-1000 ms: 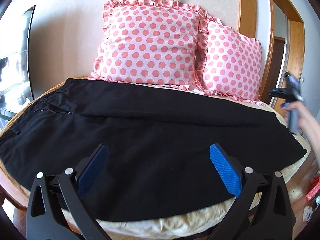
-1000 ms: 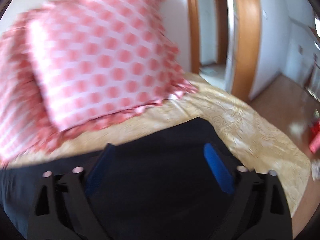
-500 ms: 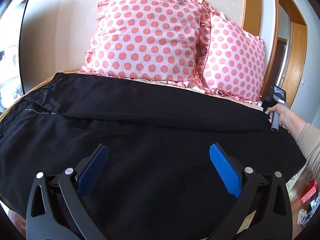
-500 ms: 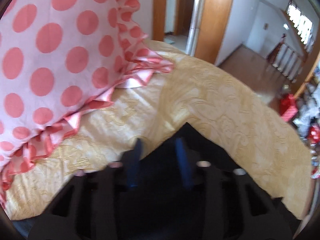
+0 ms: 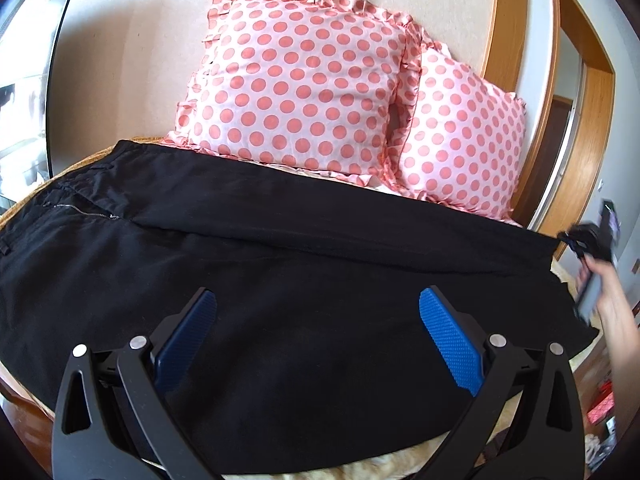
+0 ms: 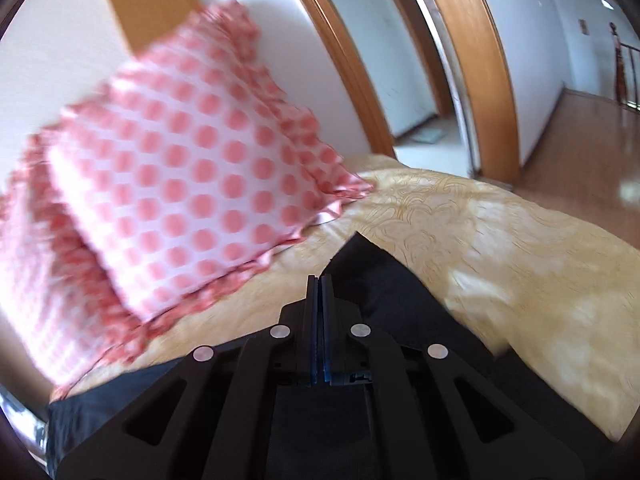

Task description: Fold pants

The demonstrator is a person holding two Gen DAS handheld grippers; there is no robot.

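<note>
While the left claw (image 5: 318, 340) gapes over the pants (image 5: 280, 280), the right claw (image 6: 319, 284) is clenched, any pinched hem hidden

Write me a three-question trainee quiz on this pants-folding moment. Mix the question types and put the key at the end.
1. True or false: the left tool has its pads clamped on the black pants.
2. Multiple choice: what is the right tool shut on? A) a pillow frill B) the hem corner of a pant leg C) the yellow bedspread
3. Fill in: the two polka-dot pillows lean against the ____ behind the bed.

Key
1. False. Its blue pads stand wide apart above the fabric.
2. B. The right wrist view shows dark cloth peaking up between the closed pads.
3. Wall.
</note>
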